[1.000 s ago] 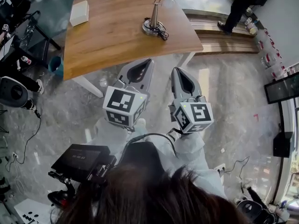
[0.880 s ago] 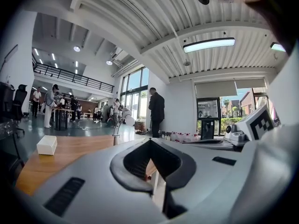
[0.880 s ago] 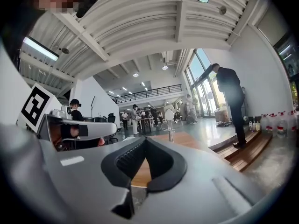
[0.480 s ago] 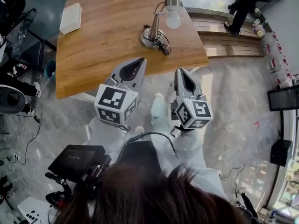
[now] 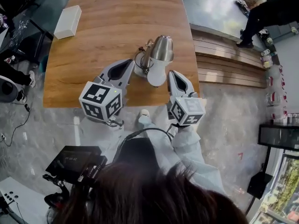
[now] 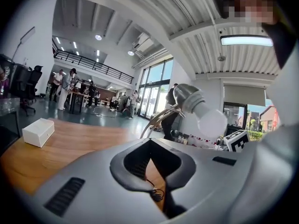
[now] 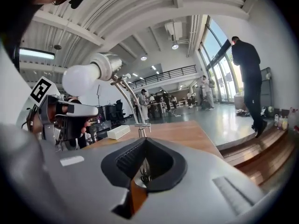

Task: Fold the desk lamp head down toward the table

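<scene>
The desk lamp stands near the front edge of the wooden table, its metal head and white bulb raised on a curved arm. My left gripper is shut and empty, just left of the lamp's base and its coiled cable. My right gripper is shut and empty too, just right of the bulb. In the left gripper view the lamp head and bulb hang above and to the right of the jaws. The bulb is at the upper left in the right gripper view.
A white box lies at the table's far left corner. Wooden steps run along the table's right side, where a person stands. A black console sits on the floor at lower left.
I have stepped up to the table. Both grippers have moved forward from over the floor to the table's near edge, either side of the lamp, still shut.
</scene>
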`<state>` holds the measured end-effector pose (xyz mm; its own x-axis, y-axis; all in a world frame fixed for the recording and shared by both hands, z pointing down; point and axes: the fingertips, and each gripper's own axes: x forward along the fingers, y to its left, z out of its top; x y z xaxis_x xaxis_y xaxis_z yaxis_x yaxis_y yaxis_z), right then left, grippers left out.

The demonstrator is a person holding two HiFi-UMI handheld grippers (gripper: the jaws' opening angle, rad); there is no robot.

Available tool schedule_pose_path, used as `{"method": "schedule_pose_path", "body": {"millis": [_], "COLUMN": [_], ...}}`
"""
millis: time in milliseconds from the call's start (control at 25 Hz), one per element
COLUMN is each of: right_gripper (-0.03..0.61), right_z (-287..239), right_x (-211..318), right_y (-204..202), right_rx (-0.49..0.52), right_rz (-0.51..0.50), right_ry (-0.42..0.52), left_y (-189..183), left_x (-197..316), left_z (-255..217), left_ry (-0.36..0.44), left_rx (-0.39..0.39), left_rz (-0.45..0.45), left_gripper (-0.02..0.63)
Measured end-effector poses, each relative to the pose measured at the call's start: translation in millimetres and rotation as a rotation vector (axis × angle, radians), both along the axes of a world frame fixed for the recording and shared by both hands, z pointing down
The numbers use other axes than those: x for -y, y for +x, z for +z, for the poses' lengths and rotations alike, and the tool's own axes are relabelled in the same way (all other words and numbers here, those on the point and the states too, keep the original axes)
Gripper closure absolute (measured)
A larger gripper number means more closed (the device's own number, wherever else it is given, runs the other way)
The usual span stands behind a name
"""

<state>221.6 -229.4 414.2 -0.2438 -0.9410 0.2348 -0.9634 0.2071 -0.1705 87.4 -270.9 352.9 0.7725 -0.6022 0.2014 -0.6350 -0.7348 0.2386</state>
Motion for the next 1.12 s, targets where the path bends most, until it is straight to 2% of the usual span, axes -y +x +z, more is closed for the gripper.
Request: {"method": "schedule_pose_path", "body": {"millis": [120,240,440,600,680,760,840,960,1040,1120], "right_gripper": [0.577,0.575,0.569,0.543,0.512,0.467,0.435,0.414,0.404,0.4], "right_z": [13.6,24.6,44.9,51.4,55.8,59.1,60.3,61.7,64.0,65.2], "right_x": [32.9,57.1,80.6,89.7,98.4,106.4,110.5,113.7,115.4,115.9], "right_y": [3.0,-1.8,-29.9,-29.5,-28.0,-26.2,-24.8,-27.9,-31.6,-35.6], "right_rx": [0.008,0.016,-0.03,-0.056,-0.063,-0.074,-0.075,-0.071,-0.077,-0.084], "right_rz": [-0.11,-0.211,-0.437,-0.52,-0.55,-0.585,-0.621,-0.661,-0.69,-0.724], "right_ry": [-0.006,-0.015,-0.026,-0.027,-0.027,-0.027,-0.028,-0.027,-0.032,-0.037], "left_y": [7.2,16.3,30.8,40.6,41.3,47.1,54.9,53.4,47.5,46.1], "left_x": [24.1,38.2,57.0,62.7,70.7,74.5,73.0,72.8,74.5,77.0], "left_z": [5.8,7.9,20.7,28.3,30.5,29.2,26.2,26.4,29.0,24.2], "left_ry": [-0.008,-0.021,-0.113,-0.223,-0.279,-0.342,-0.432,-0.594,-0.747,-0.913], "left_rx": [-0.008,-0.006,-0.01,-0.05,-0.106,-0.166,-0.241,-0.38,-0.512,-0.698], "left_rz": [-0.039,-0.037,0.079,0.163,0.197,0.252,0.313,0.344,0.324,0.327], "left_gripper": [0.611,0.611,0.609,0.609,0.599,0.5,0.433,0.423,0.423,0.423]}}
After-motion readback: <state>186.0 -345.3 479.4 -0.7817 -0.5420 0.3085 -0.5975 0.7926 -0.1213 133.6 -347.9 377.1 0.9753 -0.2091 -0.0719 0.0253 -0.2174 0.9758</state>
